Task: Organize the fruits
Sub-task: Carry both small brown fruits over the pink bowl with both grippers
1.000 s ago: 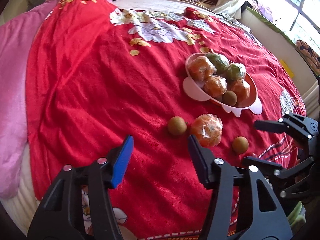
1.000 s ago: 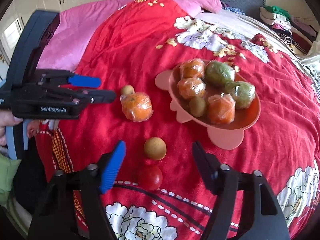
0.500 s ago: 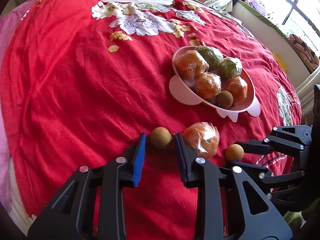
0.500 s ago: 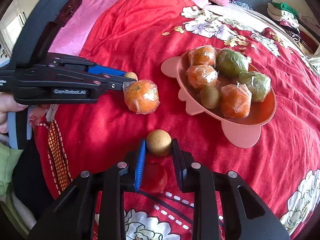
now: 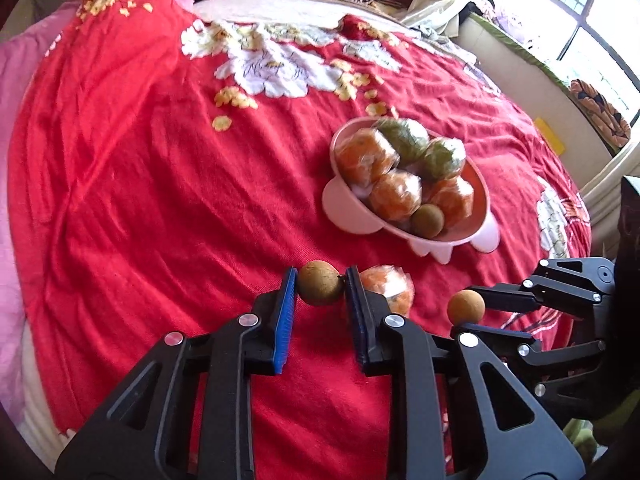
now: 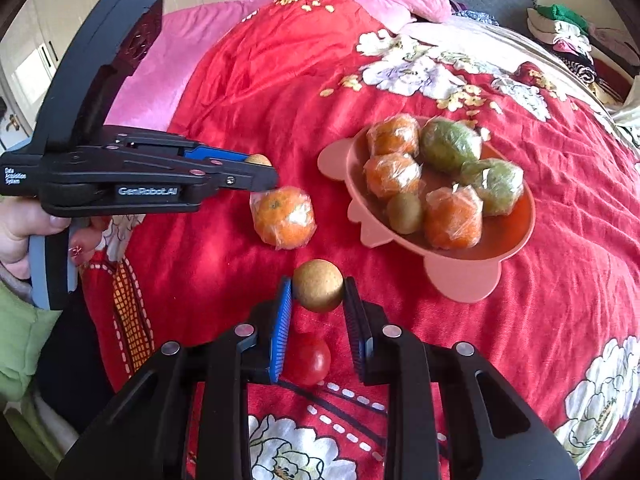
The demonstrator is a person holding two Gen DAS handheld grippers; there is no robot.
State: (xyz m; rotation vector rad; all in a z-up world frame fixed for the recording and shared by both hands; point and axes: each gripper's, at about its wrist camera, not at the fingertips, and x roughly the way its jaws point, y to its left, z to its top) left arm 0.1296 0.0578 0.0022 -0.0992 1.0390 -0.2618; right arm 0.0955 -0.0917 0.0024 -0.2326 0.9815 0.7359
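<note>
Remaining outside the part-filled bowl (image 6: 516, 240) are a wrapped orange (image 6: 285, 217), a tomato (image 6: 311, 358) and two brown fruits, one (image 5: 321, 288) clamped by the left gripper (image 5: 320, 292), one (image 6: 318, 285) by the right gripper (image 6: 318, 292).

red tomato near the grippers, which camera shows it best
The right wrist view: the red tomato lies on the red bedspread under the right gripper, partly hidden by the blue pad. The left wrist view shows none of it.

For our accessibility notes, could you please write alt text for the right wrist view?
The right gripper grips a small brown fruit above a red bedspread; beyond it, a pink bowl holds wrapped fruit.
</note>
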